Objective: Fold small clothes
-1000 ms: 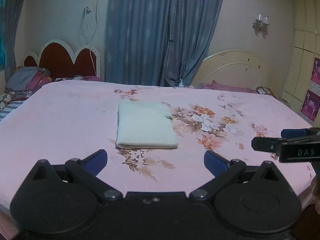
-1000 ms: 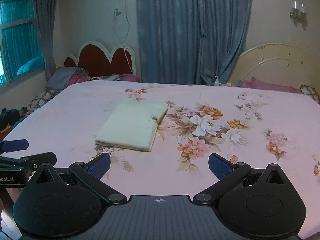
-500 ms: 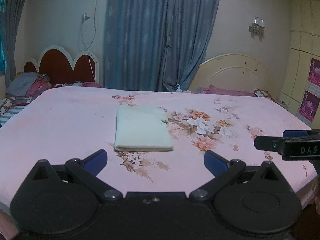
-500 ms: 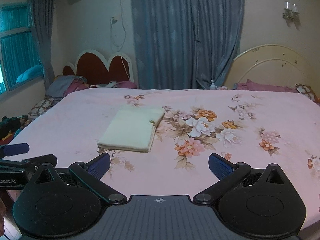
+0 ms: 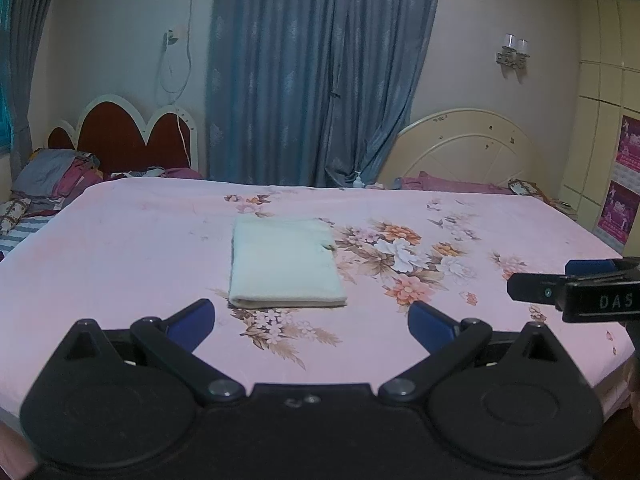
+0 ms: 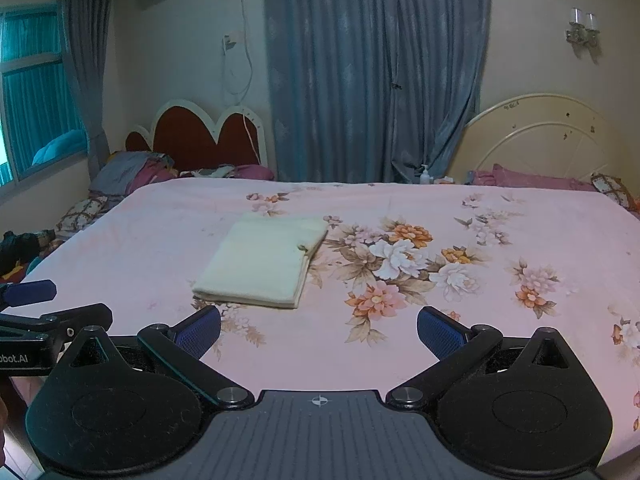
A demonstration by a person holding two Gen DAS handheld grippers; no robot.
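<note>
**Folded cloth on bed, both grippers clear of it**

Cloth: one pale cream folded cloth [image 5: 285, 264] lies flat on the pink floral bedsheet [image 5: 120, 264], a neat rectangle, folded edge toward the cameras, a small dark mark at its right side. Layered edges show along the near and right sides in the right wrist view [image 6: 262, 258]. It sits left of the large flower print [image 6: 400, 258], touching nothing but the sheet.

Left gripper [image 5: 311, 318]: jaws spread wide, blue pads [image 5: 192, 320] well apart, nothing between them. The cloth lies ahead of it and slightly left of centre; its near edge is just beyond the line of the fingertips in the view. No contact. Gripper height above the sheet cannot be judged.

Right gripper [image 6: 319, 326]: jaws likewise spread, blue pads [image 6: 442, 334] holding nothing. The cloth lies ahead and to the left, nearer the left finger than the right; no contact.

Cross views: the right gripper shows at the right edge of the left wrist view [image 5: 576, 288], off to the side of the cloth and apart from it. The left gripper shows at the left edge of the right wrist view [image 6: 40, 312], also short of the cloth.

Surroundings: blue curtains [image 5: 316, 80] behind the bed, a red scalloped headboard [image 5: 120, 136] at left, a cream headboard [image 5: 468, 148] at right, a pile of clothes [image 5: 56, 176] at far left.
</note>
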